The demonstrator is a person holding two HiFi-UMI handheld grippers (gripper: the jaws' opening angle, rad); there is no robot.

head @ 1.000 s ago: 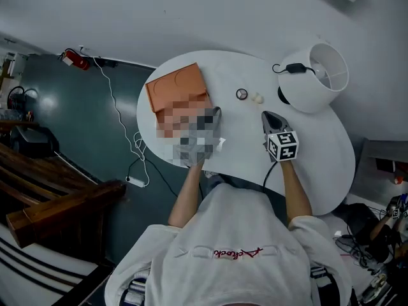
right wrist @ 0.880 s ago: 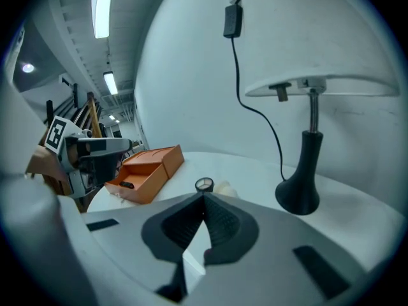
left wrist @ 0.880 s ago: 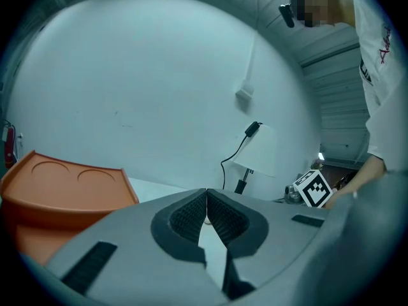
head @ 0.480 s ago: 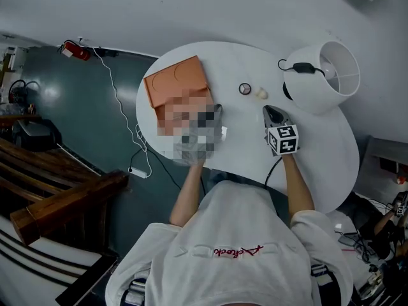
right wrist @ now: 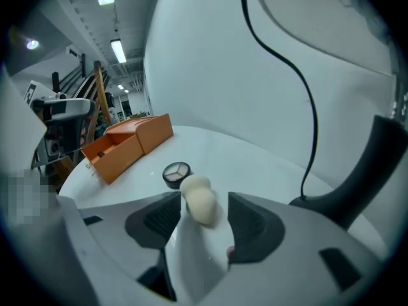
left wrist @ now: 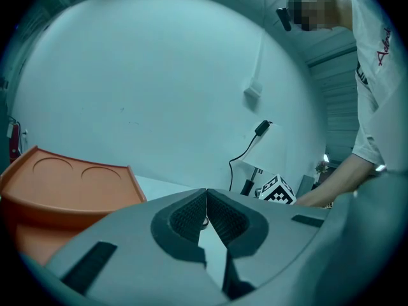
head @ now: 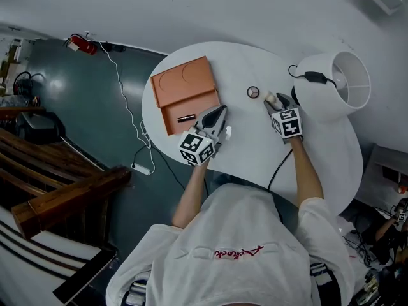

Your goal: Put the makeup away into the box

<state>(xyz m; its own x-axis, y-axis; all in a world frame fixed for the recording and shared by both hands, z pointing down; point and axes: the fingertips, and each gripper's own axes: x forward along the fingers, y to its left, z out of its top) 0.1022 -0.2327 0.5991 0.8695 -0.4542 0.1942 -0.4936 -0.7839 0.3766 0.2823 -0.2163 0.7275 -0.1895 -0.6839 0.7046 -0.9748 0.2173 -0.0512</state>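
A plain white wall (head: 191,11) fills the top of the head view. At left lies a dark teal floor (head: 76,113), crossed by a white cable (head: 123,104). Dark wooden beams (head: 64,196) sit at lower left. A white oval worktop (head: 255,145) stands at centre, with a white-shaded lamp (head: 335,85) at its right edge. Tube lights (right wrist: 116,50) glow at the upper left of the right gripper view.

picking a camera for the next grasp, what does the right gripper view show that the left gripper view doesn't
Right gripper view only: the beige sponge inside the right gripper, whose jaws have just been opening and do not press it. Left gripper view only: the left gripper, jaws shut on nothing, and the right gripper's marker cube. Both: the orange box and the white table.
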